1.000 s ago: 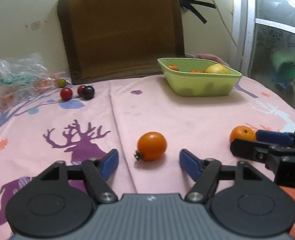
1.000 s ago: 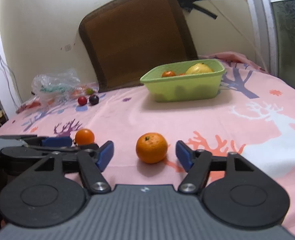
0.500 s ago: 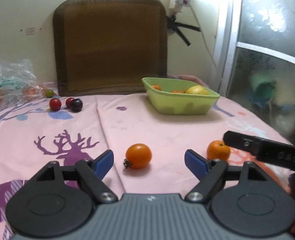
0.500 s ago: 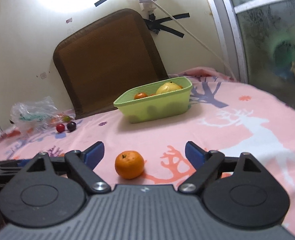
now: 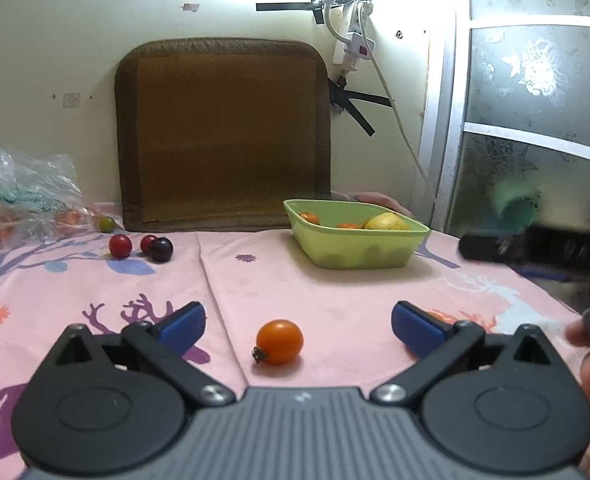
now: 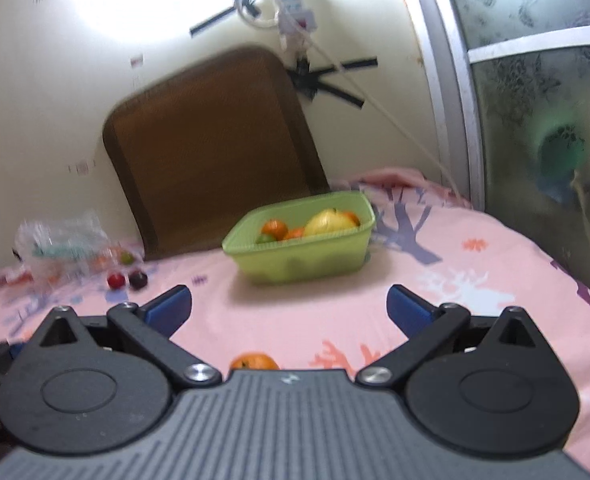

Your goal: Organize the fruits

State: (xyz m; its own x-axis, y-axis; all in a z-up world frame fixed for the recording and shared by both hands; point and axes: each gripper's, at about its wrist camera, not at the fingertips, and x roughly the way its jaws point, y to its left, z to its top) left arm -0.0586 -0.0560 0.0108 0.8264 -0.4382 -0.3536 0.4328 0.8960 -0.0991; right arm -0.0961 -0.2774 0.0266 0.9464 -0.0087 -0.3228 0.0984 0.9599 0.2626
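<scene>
1. The table, covered by a pink deer-print tablecloth (image 5: 335, 300), is only partly tidied — loose fruit is spread from its near edge to its far left corner.
2. The green plastic basket (image 5: 359, 254) is set toward the far right of the table, just in front of a brown mat (image 5: 223, 128) leaned on the wall. A yellow pear-like fruit (image 5: 387, 222) and a few small orange fruits are already held in it, so part of the sorting is judged done.
3. A crumpled plastic bag (image 5: 23, 200) is seen at the far left corner, with orange fruit apparently inside and a small green fruit (image 5: 106, 224) beside it.
4. The left gripper (image 5: 298, 326) is spread wide and empty; an orange tomato (image 5: 280, 341) with its stem is lying between the blue pads, near the front edge, not yet touched.
5. The right gripper (image 6: 289, 304) is likewise wide and empty — a tangerine (image 6: 254, 361) is half hidden under its body, still on the cloth.
6. Two red cherry tomatoes (image 5: 120, 246) and a dark plum-like fruit (image 5: 161, 249) are left far left, well apart from the basket.
</scene>
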